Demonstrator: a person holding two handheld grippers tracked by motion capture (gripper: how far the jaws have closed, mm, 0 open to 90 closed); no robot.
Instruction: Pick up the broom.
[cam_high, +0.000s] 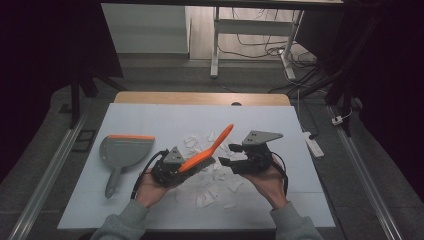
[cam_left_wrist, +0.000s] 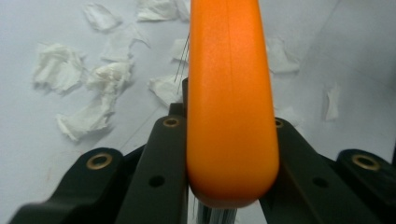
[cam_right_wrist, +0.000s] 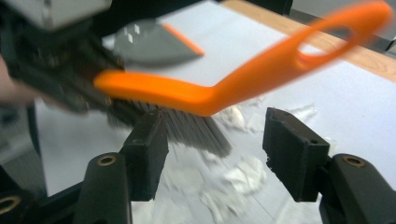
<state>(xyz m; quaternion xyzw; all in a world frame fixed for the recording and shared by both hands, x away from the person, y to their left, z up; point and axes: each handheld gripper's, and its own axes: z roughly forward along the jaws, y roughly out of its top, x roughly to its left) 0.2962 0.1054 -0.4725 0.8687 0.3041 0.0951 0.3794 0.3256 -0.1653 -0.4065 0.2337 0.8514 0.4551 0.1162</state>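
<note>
Two hand-held grippers meet over a white mat strewn with torn paper scraps. The left gripper is clenched on an orange brush; in the left gripper view its black jaws press both sides of the brush's orange back, with grey bristles just showing beneath. The brush's handle rises up and away to the right, ending in a loop seen in the right gripper view. The right gripper hovers just beside the brush head, its jaws spread apart and holding nothing; in its own view the bristles hang between and beyond its two jaws, above the scraps.

A grey dustpan with an orange front edge lies flat on the left part of the mat, apart from both grippers, its handle pointing toward the person. More scraps lie scattered on the mat under the brush. The person's forearms enter from below, grey sleeves at the mat's near edge.
</note>
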